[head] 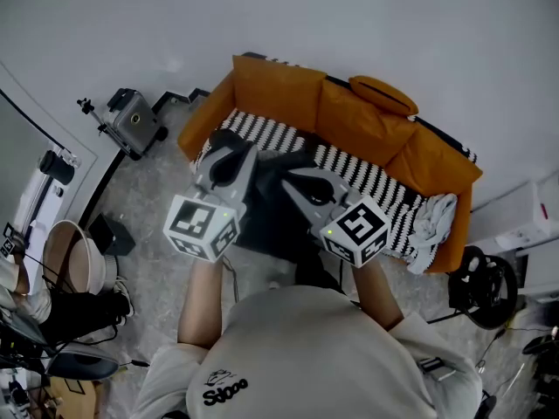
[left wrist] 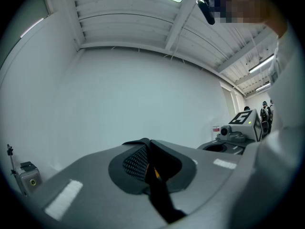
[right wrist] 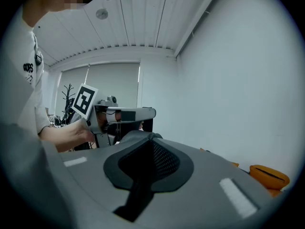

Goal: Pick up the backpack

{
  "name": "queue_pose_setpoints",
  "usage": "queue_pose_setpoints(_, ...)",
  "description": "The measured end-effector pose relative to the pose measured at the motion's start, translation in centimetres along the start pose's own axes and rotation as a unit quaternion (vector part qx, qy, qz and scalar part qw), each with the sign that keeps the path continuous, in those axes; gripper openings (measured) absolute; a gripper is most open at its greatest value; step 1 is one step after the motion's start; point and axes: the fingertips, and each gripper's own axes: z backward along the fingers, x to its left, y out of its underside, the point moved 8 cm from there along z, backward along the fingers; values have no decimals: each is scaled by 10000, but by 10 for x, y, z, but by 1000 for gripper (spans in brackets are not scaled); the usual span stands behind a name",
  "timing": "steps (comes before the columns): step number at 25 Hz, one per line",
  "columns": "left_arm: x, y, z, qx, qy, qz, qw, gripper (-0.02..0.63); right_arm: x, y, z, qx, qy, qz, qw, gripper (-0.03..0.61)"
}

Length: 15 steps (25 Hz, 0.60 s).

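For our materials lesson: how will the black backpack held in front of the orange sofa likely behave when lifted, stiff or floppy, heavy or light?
Probably floppy: the backpack hangs slack between the left claw and right claw. Its thin strap, pinched in the left claw, looks like soft webbing, so it may sway. Likely light, since two narrow grips carry it.

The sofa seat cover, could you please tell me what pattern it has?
Black-and-white stripes on the sofa seat cover; the head view shows it best.
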Motion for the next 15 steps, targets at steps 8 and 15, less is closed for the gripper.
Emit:
queue_pose_setpoints(8,5,2,-1,12,-15,0,10000,14,-1,1,-5,52,-33,9,10000,23)
queue_pose_setpoints(15,6,4,-2,50,-29,15,10000,14,-4,2,-6,77,-34,37,10000,21)
